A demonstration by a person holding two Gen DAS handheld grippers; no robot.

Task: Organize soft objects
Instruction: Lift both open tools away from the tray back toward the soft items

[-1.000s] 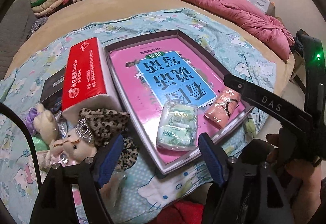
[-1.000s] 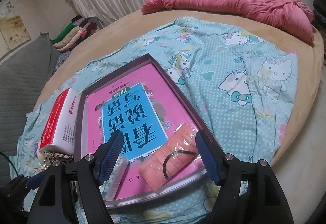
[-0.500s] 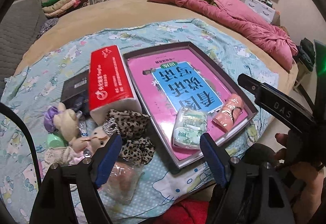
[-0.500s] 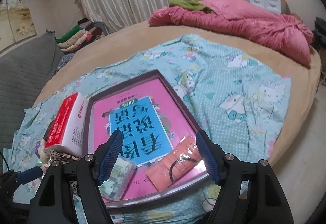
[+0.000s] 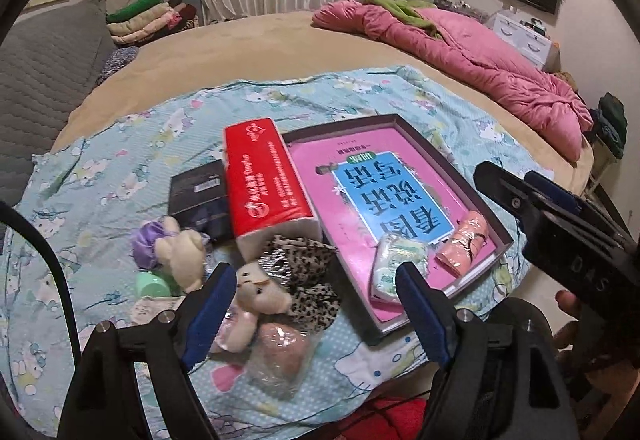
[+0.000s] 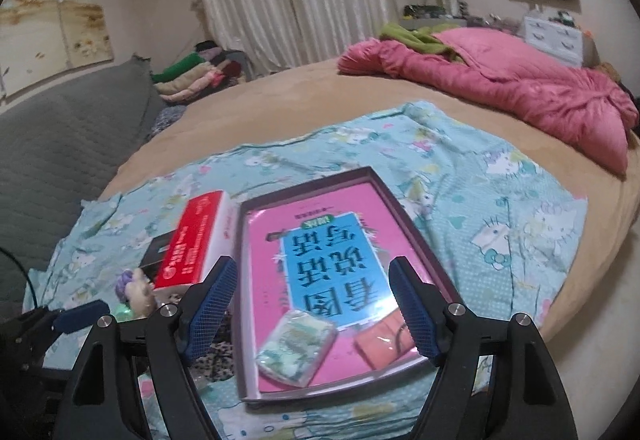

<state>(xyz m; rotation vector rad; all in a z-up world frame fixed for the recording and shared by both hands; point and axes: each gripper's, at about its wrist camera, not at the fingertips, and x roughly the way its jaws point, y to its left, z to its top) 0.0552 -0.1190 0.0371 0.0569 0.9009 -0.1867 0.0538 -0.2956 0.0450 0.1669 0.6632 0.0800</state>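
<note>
A dark-rimmed tray (image 5: 404, 119) lined with a pink book lies on the patterned sheet. In its near end rest a green tissue pack (image 5: 396, 264) (image 6: 296, 348) and a salmon wrapped roll (image 5: 464, 240) (image 6: 382, 346). Left of the tray a heap holds two plush bears (image 5: 260, 292), a leopard-print cloth (image 5: 308, 260) and a wrapped pink sponge (image 5: 280, 356). My left gripper (image 5: 316, 304) hangs above this heap, its jaws opening with nothing gripped. Over the tray's near end my right gripper (image 6: 312, 304) is also opening and holds nothing.
A red tissue box (image 5: 264, 180) and a black box (image 5: 196, 192) sit beside the tray. A pink quilt (image 6: 520, 88) lies at the bed's far right and folded clothes (image 6: 192, 76) at the far left. The bed edge runs close in front.
Both grippers have risen and drawn back from the tray, so more of the bed shows. The tissue pack and salmon roll lie still in the tray.
</note>
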